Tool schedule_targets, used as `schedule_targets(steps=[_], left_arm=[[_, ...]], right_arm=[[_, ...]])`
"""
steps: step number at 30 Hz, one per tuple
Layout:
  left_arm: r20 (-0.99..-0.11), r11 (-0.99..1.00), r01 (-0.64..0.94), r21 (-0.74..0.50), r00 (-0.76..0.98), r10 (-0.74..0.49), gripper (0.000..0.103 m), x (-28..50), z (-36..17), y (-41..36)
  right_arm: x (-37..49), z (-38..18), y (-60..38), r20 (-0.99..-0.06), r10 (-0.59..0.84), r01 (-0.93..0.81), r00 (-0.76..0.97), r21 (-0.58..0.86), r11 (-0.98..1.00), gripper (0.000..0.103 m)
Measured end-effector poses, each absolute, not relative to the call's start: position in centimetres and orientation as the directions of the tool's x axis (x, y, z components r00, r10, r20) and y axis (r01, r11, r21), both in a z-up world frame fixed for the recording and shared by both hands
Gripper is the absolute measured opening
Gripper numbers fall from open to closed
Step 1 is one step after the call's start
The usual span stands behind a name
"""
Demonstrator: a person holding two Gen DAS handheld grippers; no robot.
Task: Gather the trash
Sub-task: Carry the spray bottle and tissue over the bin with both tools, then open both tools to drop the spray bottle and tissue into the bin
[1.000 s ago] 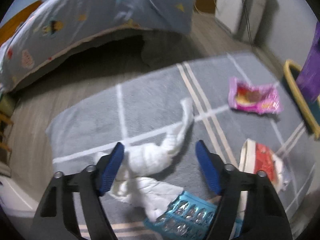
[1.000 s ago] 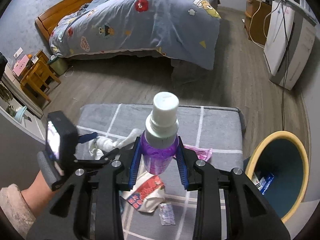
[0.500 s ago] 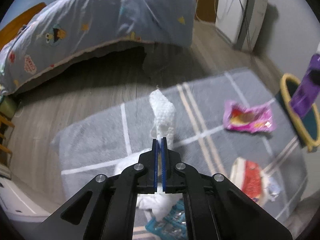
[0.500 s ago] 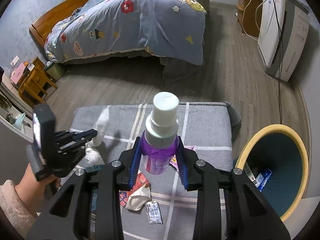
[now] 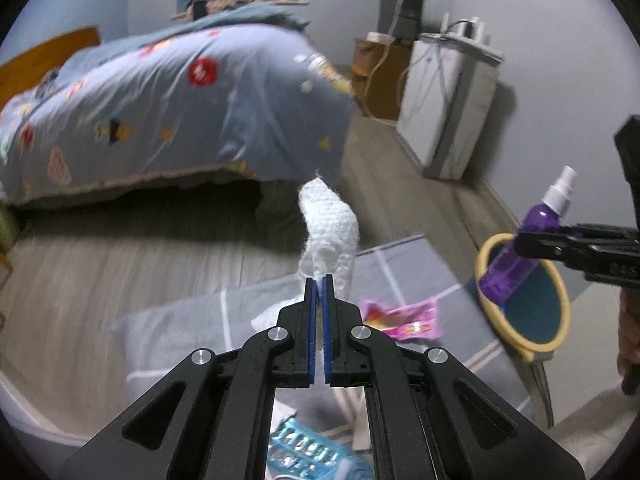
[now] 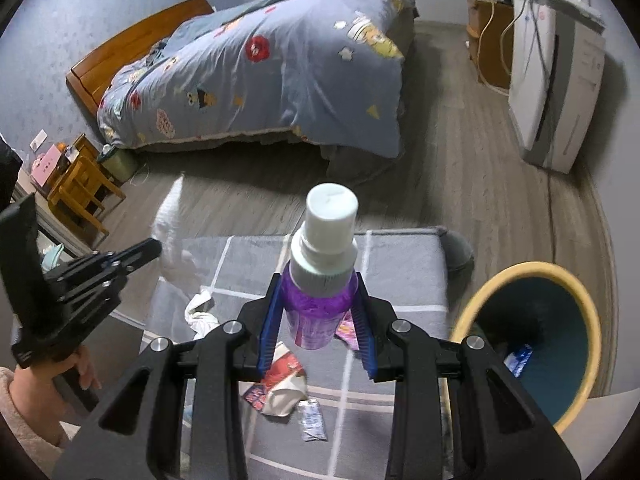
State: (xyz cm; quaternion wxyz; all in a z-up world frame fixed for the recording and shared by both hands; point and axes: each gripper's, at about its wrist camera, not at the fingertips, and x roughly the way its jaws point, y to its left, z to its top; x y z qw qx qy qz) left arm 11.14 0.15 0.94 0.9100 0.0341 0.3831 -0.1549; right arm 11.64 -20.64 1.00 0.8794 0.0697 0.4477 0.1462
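Observation:
My left gripper (image 5: 319, 280) is shut on a white crumpled paper towel (image 5: 330, 228) and holds it up above the grey rug (image 5: 192, 328). It also shows in the right wrist view (image 6: 170, 228), at the left gripper's tip (image 6: 154, 246). My right gripper (image 6: 316, 312) is shut on a purple spray bottle (image 6: 320, 280) with a white cap, held in the air left of the yellow-rimmed trash bin (image 6: 536, 344). In the left wrist view the bottle (image 5: 524, 248) hangs over the bin (image 5: 524, 304).
On the rug lie a pink wrapper (image 5: 400, 318), a red and white packet (image 6: 284, 384), a small silver sachet (image 6: 314, 420), more white tissue (image 6: 200, 314) and a blue blister pack (image 5: 308, 454). A bed (image 6: 260, 68) and a white appliance (image 6: 556, 80) stand behind.
My left gripper shut on the paper towel and lifted it off the rug, swinging right toward the bin. My right gripper kept hold of the bottle and moved closer to the bin.

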Motion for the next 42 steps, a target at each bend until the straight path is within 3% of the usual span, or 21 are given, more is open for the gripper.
schedule_targets(steps=[9, 21, 31, 42], left_arm=[[-0.693, 0.903, 0.429, -0.033, 0.641, -0.33, 0.003, 9.2, 3.5, -6.2], [-0.731, 0.792, 0.61, -0.024, 0.53, -0.43, 0.003, 7.5, 2.5, -17.7], [-0.796, 0.67, 0.741, -0.046, 0.378, -0.473, 0.003, 5.6, -1.9, -27.4], [-0.815, 0.666, 0.745, -0.042, 0.359, -0.454, 0.005, 7.6, -4.3, -31.4]], right_arm=[[9.3, 2.2, -29.7, -0.754, 0.215, -0.072, 0.621, 0.218, 0.973, 0.033], [4.4, -2.7, -42.5, -0.812, 0.079, 0.136, 0.579, 0.191, 0.972, 0.033], [2.9, -6.6, -45.3, -0.844, 0.088, 0.175, 0.529, 0.21, 0.962, 0.033], [4.0, -9.0, -46.1, -0.87, 0.09, 0.201, 0.485, 0.211, 0.957, 0.033]])
